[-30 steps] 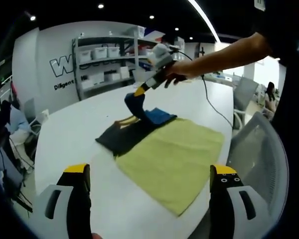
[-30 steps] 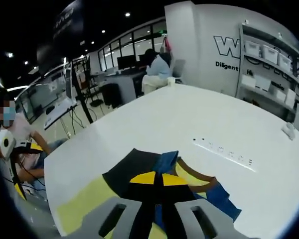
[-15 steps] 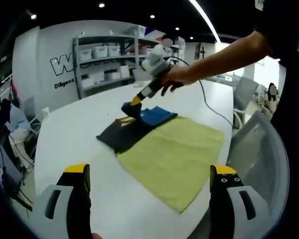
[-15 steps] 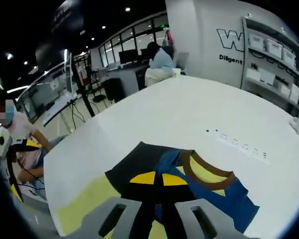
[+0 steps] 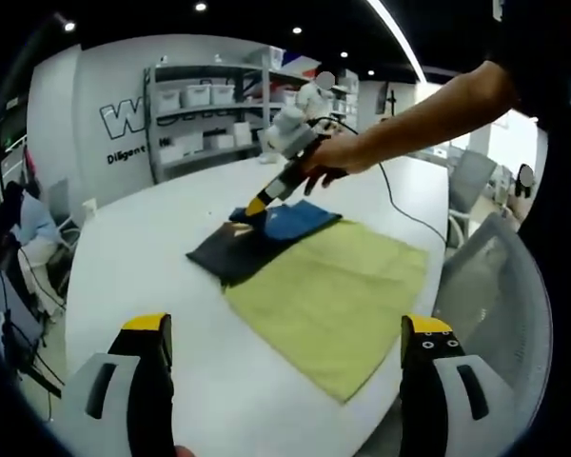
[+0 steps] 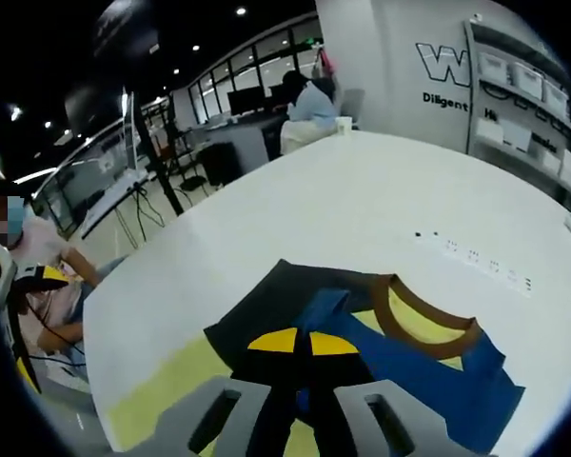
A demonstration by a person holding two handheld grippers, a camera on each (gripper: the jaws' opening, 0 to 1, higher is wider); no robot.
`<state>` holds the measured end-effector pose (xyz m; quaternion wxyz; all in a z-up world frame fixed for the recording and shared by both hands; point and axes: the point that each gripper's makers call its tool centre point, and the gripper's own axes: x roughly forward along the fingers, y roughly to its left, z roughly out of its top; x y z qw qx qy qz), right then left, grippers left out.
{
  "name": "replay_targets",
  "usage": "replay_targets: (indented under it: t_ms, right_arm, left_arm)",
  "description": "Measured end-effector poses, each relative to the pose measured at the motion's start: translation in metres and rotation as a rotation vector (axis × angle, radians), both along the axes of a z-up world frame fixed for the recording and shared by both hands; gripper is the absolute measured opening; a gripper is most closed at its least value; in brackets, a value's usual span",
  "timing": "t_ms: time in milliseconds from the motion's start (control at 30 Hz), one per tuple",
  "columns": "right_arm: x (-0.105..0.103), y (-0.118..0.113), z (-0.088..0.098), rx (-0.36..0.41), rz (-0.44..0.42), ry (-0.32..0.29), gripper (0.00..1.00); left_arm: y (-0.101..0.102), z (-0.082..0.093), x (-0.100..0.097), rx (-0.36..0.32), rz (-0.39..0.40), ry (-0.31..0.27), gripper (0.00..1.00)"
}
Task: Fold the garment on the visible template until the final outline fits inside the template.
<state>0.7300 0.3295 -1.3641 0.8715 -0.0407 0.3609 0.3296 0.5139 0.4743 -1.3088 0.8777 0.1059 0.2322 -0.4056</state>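
On a white table [image 5: 133, 276] in an open office, the garment [image 5: 257, 238] lies partly on the far end of the yellow-green template [image 5: 333, 295]. The right gripper [image 5: 257, 205], in a person's hand [image 5: 328, 157], has its yellow-tipped jaws pinched together on the garment's blue cloth, low over the table. The left gripper [image 5: 285, 333] hangs back, jaws spread wide and empty. The right gripper view adds the garment's brown collar [image 6: 428, 324] and dark panel [image 6: 266, 309].

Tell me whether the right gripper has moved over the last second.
Yes. In the left gripper view the right gripper has come down toward the white table, laying the lifted garment nearly flat.
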Motion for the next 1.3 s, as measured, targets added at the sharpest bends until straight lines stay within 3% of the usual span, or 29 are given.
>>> replay_targets:
  t_ms: [433, 800, 933, 1000, 1133, 1200, 1300]
  right_arm:
    - [-0.006, 0.018, -0.028, -0.023, 0.037, 0.026, 0.0]
    - [-0.003, 0.027, -0.048, -0.06, 0.076, 0.012, 0.0]
    - [-0.004, 0.03, -0.051, -0.034, 0.083, 0.035, 0.0]
    - [-0.011, 0.034, -0.054, -0.008, 0.089, 0.084, 0.06]
    - [-0.006, 0.032, -0.05, -0.061, 0.145, -0.031, 0.23]
    - [-0.009, 0.031, -0.052, -0.073, 0.148, -0.028, 0.31]
    - [-0.011, 0.03, -0.056, -0.074, 0.151, -0.004, 0.29]
  left_arm:
    - [0.002, -0.003, 0.003, -0.005, 0.003, 0.011, 0.96]
    - [0.007, -0.007, 0.004, -0.009, 0.013, 0.02, 0.96]
    - [0.006, -0.01, 0.005, -0.01, 0.012, 0.023, 0.96]
    - [0.005, -0.009, 0.006, -0.017, 0.013, 0.023, 0.96]
    - [0.004, -0.009, 0.007, -0.018, 0.007, 0.022, 0.96]
    - [0.004, -0.009, 0.007, -0.015, 0.006, 0.022, 0.96]
    - [0.004, -0.01, 0.006, -0.015, 0.004, 0.024, 0.96]
